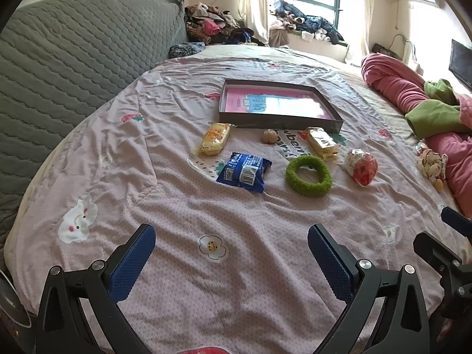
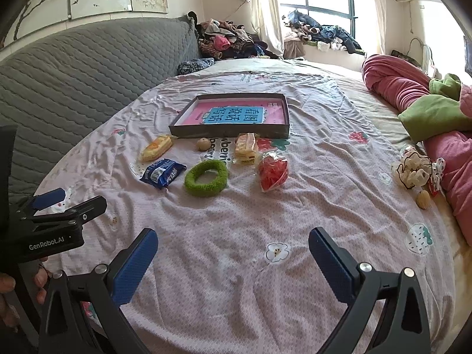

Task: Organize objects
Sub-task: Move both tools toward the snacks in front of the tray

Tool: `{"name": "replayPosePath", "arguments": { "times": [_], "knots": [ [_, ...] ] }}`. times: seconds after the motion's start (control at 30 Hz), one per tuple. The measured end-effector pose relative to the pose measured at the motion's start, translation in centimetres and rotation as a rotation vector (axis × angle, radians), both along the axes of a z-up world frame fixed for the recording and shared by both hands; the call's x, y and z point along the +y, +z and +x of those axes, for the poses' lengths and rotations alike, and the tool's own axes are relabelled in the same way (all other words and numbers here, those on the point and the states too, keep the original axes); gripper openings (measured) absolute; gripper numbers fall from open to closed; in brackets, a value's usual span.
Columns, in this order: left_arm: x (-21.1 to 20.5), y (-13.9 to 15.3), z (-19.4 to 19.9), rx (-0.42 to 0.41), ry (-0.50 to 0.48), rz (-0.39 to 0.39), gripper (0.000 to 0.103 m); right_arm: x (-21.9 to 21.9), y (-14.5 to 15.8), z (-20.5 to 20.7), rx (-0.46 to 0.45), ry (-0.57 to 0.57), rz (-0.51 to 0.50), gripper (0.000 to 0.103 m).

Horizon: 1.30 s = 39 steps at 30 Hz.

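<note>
You are at the very start: nothing is picked up, and the shallow box (image 2: 228,131) on the bedspread (image 2: 236,221) holds only a pink book (image 2: 236,115), likely the place to gather things. Your left gripper (image 1: 231,253) and right gripper (image 2: 233,253) both hang low over bare cloth, fingers spread wide, pinching nothing. The loose items lie well ahead of both, just in front of the box: the green ring (image 2: 206,178), blue packet (image 2: 162,173), red bag (image 2: 273,171), two yellow snack packs (image 2: 155,147) (image 2: 246,147), and a small walnut (image 2: 202,144). Your next move calls for reaching forward to one item and closing on it squarely.
</note>
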<state>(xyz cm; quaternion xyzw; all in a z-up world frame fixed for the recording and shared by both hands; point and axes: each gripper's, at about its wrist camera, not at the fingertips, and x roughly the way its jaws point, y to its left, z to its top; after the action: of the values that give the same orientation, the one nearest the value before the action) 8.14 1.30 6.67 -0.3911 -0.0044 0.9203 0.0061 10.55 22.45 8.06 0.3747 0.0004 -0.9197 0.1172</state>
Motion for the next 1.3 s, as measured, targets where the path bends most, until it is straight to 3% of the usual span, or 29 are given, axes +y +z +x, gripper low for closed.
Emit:
{"name": "replayPosePath", "arguments": {
  "times": [0.6, 1.3],
  "knots": [
    [-0.3, 3.1, 2.4, 0.049, -0.002, 0.016, 0.103, -0.2, 2.7, 2.4, 0.048, 0.021, 0.012, 0.103],
    [0.2, 3.2, -1.6, 0.025, -0.048, 0.034, 0.103, -0.1, 2.4, -2.1, -0.008, 0.016, 0.013, 0.103]
  ]
}}
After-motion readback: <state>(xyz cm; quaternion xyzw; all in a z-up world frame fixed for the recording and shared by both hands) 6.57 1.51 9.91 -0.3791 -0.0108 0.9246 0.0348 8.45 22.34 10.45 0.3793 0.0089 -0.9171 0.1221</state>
